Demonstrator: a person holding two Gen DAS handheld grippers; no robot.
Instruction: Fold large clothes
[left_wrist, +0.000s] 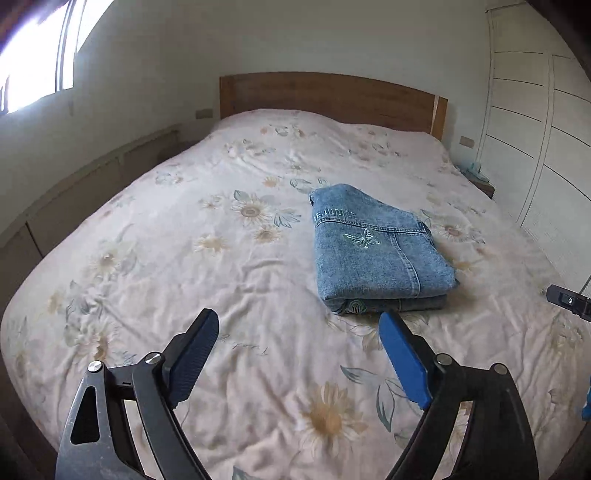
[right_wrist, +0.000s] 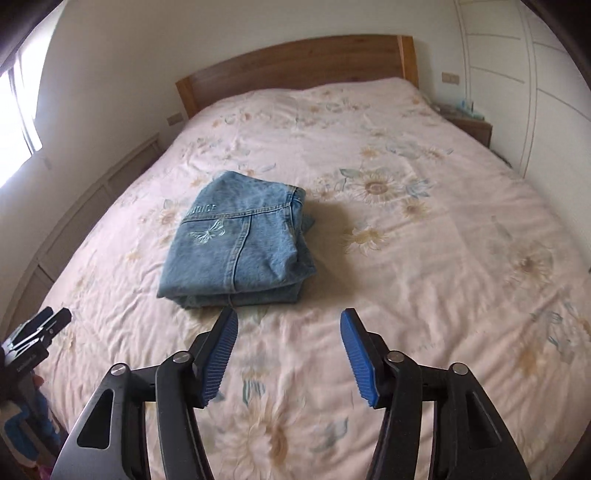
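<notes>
Jeans (left_wrist: 380, 251) folded compact on bed (left_wrist: 184, 258), at 1 o'clock from your left gripper (left_wrist: 299, 325). Right gripper (right_wrist: 289, 318) also wide, empty, clear of denim; fold looks finished.

one folded denim garment (left_wrist: 380, 251), one bed (left_wrist: 147, 258), one wooden headboard (left_wrist: 332, 96), two open tongs (left_wrist: 299, 328) (right_wrist: 289, 325)

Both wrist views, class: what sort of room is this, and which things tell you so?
Most likely a bedroom: a large bed with a floral cover, a wooden headboard, and a white wardrobe. Folded jeans lie on the bed.
</notes>
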